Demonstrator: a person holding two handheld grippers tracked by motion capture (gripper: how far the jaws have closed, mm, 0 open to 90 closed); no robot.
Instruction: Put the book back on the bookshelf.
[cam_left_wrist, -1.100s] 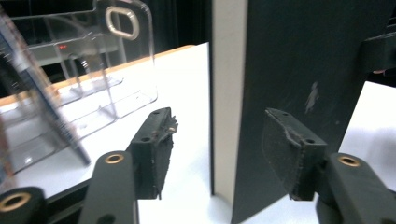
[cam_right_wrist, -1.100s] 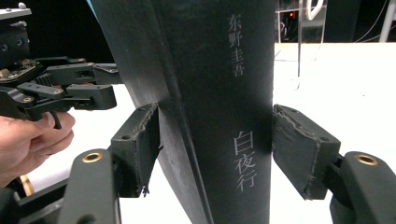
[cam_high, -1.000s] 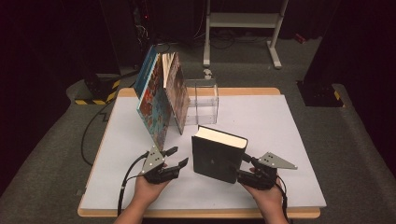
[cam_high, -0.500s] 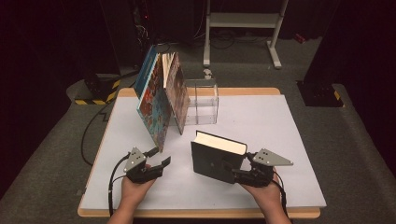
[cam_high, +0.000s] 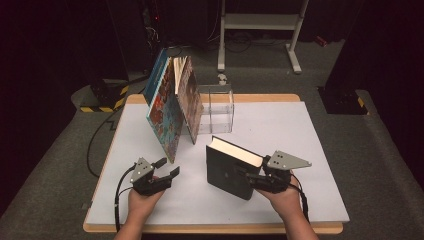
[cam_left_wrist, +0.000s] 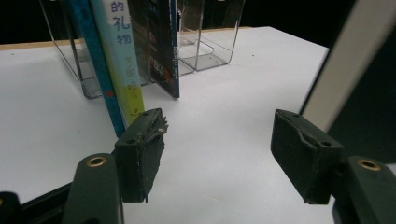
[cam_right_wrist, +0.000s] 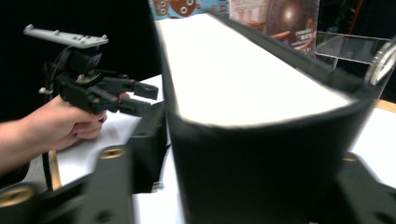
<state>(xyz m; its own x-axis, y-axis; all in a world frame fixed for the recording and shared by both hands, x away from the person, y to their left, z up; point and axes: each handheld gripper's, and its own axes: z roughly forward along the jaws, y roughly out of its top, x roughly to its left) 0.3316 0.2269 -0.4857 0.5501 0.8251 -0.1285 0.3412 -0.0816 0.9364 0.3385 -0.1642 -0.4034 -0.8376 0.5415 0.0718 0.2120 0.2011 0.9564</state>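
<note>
A thick black book (cam_high: 227, 170) stands on edge on the white table (cam_high: 300, 130), its pale page block facing up. My right gripper (cam_high: 248, 178) holds its near end. In the right gripper view the book (cam_right_wrist: 261, 84) sits between the jaws, which have just been closing and now press on both covers. My left gripper (cam_high: 169, 167) hovers low over the table to the book's left, apart from it. It is open, with bare table between its pads (cam_left_wrist: 140, 144).
Several colourful books (cam_high: 172, 107) lean against a clear acrylic stand (cam_high: 220, 107) at the table's back middle. In the left gripper view, these books (cam_left_wrist: 119, 56) and the stand (cam_left_wrist: 210, 42) are close ahead. The table's front edge (cam_high: 215, 228) is just below both hands.
My left gripper moved left, away from the black book, and sank a little. My right gripper closed on the book and rose slightly with it.
</note>
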